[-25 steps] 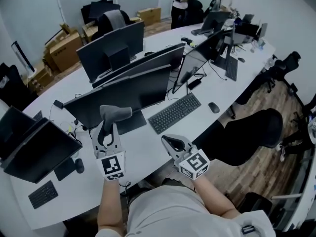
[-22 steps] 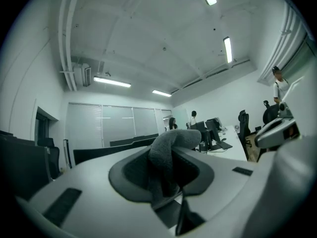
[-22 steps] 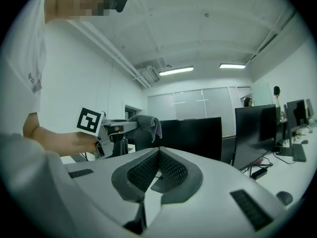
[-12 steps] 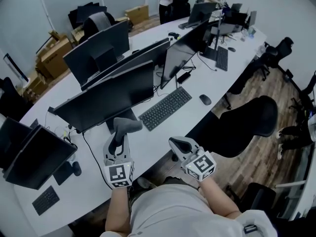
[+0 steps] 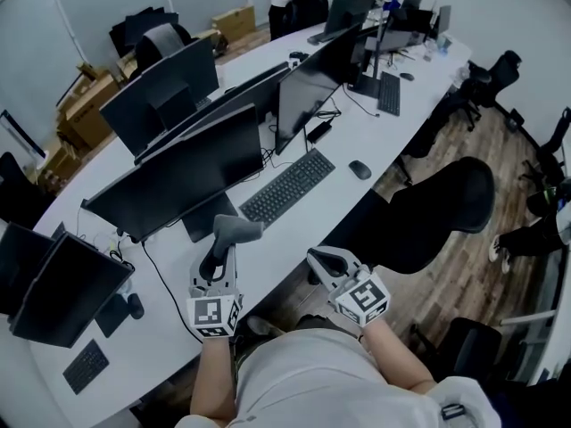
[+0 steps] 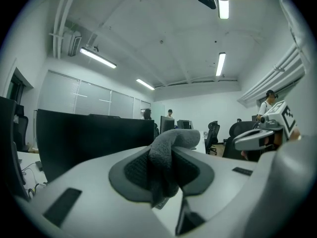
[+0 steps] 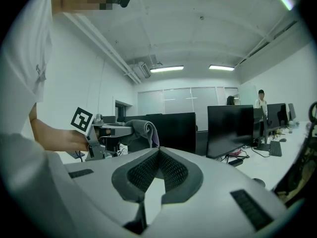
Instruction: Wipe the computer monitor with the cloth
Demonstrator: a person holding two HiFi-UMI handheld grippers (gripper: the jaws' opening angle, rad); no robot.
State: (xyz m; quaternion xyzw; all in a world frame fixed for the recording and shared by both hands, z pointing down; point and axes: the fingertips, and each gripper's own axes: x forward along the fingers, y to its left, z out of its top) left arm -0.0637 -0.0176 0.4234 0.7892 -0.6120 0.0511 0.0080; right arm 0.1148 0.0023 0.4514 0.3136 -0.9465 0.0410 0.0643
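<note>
My left gripper [image 5: 220,246] is clamped on the grey cloth [image 6: 167,155], which bunches between the jaws and flops over their tips in a soft fold. It looks light and limp, so I judge it will drape and drag rather than push. A bite near the middle of the wad, as now, should leave a padded face forward. The monitor [image 5: 183,184] stands just ahead of that gripper, apart from the cloth. My right gripper [image 7: 158,157], off to the side, has its jaws pressed together on nothing.
</note>
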